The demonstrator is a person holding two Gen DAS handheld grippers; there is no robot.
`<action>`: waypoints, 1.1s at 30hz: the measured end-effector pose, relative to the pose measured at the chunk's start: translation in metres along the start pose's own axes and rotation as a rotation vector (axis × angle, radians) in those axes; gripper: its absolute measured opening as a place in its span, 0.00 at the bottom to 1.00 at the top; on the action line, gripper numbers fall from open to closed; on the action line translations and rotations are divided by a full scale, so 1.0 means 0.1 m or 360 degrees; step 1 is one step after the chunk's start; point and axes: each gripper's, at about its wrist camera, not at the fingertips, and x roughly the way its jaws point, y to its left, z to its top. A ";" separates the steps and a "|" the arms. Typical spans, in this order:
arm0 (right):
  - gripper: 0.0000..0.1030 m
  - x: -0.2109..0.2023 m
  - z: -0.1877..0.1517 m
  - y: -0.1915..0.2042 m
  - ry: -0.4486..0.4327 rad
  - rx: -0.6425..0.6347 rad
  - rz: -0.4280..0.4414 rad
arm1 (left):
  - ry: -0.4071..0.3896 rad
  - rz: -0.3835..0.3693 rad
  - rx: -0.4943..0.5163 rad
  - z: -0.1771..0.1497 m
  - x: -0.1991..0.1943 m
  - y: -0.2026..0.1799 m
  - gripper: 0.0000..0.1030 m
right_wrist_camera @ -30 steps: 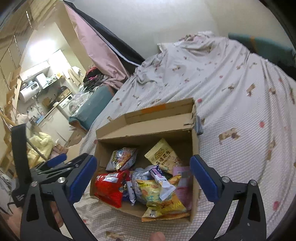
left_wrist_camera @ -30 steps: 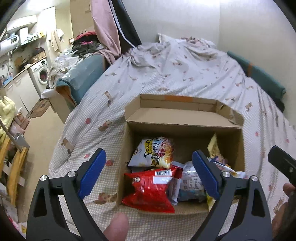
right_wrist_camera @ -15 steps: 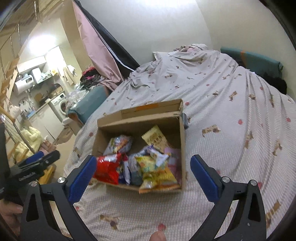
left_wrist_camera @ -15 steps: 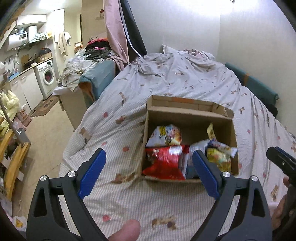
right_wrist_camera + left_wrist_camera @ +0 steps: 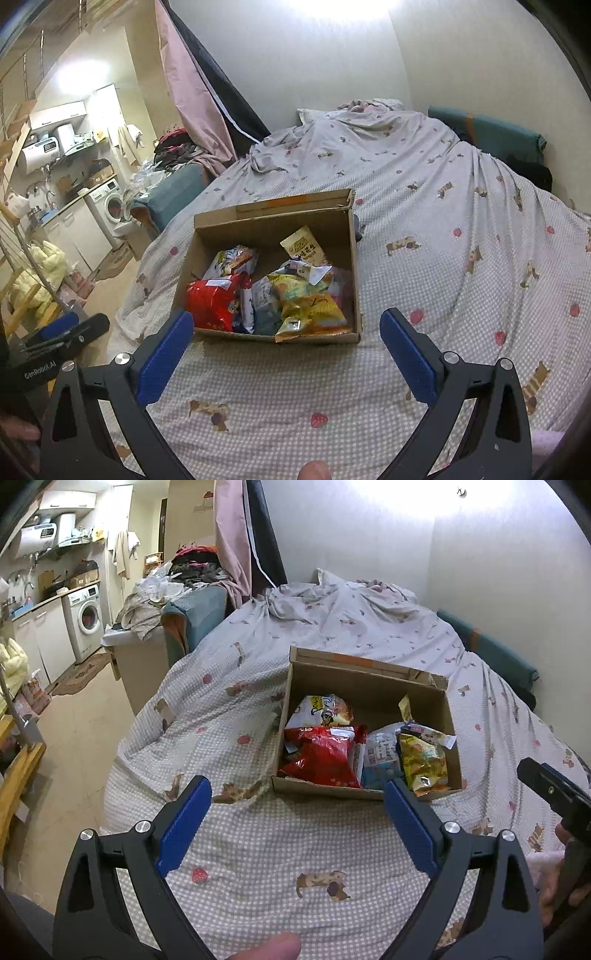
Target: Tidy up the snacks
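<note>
An open cardboard box (image 5: 369,686) sits on the bed and also shows in the right wrist view (image 5: 269,225). It holds several snack bags: a red bag (image 5: 321,755) at the front left, a white and orange bag (image 5: 325,710) behind it, a yellow bag (image 5: 423,760) at the right. In the right wrist view the red bag (image 5: 212,301) and yellow bag (image 5: 310,308) lie side by side. My left gripper (image 5: 297,818) is open and empty, back from the box's near side. My right gripper (image 5: 282,347) is open and empty, also short of the box.
The bed (image 5: 332,849) has a checked cover with dog and strawberry prints. A teal cushion (image 5: 491,131) lies along the far wall. To the left are the floor (image 5: 74,746), a washing machine (image 5: 86,614) and a pile of clothes (image 5: 192,566).
Both grippers have pulled back and up from the box, which now looks smaller and farther away. Both stayed open and empty.
</note>
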 end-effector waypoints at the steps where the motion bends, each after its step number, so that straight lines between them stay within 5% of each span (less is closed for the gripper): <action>1: 1.00 0.02 0.00 0.01 -0.0013 -0.0008 -0.0013 | -0.0010 0.0021 0.0010 0.01 0.02 -0.02 0.90; 11: 1.00 0.10 -0.02 0.08 -0.0054 -0.0057 -0.0053 | -0.0050 0.0058 -0.0017 0.04 0.02 0.02 0.90; 14: 1.00 0.09 -0.02 0.07 -0.0048 -0.0049 -0.0051 | -0.0053 0.0038 -0.0027 0.04 0.02 0.02 1.00; 33: 1.00 0.17 -0.04 0.10 -0.0006 -0.0066 -0.0055 | -0.0032 0.0046 0.0015 0.02 0.03 -0.06 1.00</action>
